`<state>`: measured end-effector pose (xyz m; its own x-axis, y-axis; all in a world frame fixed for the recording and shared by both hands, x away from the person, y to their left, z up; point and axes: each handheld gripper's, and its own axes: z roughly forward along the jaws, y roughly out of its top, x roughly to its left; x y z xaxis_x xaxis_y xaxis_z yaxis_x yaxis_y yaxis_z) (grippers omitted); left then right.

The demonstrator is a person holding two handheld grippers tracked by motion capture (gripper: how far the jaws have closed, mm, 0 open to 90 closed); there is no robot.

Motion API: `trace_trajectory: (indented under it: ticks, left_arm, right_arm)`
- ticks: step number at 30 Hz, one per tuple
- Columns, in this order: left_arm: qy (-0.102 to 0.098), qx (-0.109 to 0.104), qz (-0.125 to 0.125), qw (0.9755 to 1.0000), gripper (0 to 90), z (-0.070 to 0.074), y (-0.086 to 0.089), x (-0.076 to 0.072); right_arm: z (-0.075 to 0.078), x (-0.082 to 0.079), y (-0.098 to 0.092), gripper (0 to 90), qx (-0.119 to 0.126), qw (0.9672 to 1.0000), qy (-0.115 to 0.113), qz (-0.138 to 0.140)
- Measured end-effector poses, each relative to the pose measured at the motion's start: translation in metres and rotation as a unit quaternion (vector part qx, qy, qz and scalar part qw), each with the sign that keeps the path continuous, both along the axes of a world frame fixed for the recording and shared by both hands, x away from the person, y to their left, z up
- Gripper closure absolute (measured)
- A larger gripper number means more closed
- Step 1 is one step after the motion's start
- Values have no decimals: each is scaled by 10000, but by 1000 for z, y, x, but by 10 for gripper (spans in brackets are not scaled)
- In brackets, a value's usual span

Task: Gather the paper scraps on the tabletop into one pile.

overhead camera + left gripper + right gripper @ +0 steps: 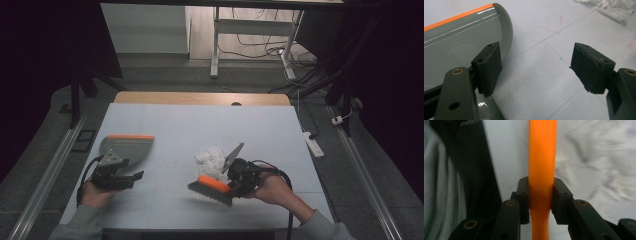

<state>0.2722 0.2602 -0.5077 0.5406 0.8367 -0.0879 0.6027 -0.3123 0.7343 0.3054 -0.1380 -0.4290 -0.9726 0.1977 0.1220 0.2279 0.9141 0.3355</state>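
Two grippers work over a pale table (200, 125), one in each of the person's hands at the bottom of the high view. At lower right of centre there, the right gripper (234, 184) is clamped on the orange handle of a hand brush (212, 189); the right gripper view shows both black pads pressed flat against that orange handle (541, 170), which runs straight up the middle of the frame. In the high view the brush stretches to the left of the gripper, its dark bristles hanging below the orange back, just above the table surface. Just above and slightly left of the brush lies a small heap of crumpled white paper scraps (211, 157), close to the gripper's grey top plate.

At lower left of the high view, the left gripper (131, 177) rests by the table's near edge with its jaws wide apart and nothing between them. In the left gripper view the bare table shows between the two pads (488, 67), and the left-hand pad overlaps the edge of a grey dustpan (461, 42). That dustpan (125, 147), with an orange strip along its far lip, sits just above the left gripper in the high view, well apart from the scraps.
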Motion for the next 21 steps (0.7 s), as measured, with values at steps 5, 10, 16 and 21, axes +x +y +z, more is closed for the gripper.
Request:
trace_trajectory:
  ticks: [5,10,16,21]
  left_arm:
    - [7,17,-10,10000,258,0,-2,0]
    - [4,18,-5,10000,258,0,-2,0]
    - [7,5,5,10000,258,0,-1,0]
    - [-5,9,17,10000,258,0,-2,-1]
  right_arm:
    - [-11,-13,11,706,-296,9981,139,513]
    - [-17,-4,20,706,-552,9970,-148,520]
    - [-16,26,20,706,-617,9969,-458,190]
    - [-12,49,17,706,-592,9946,-858,16]
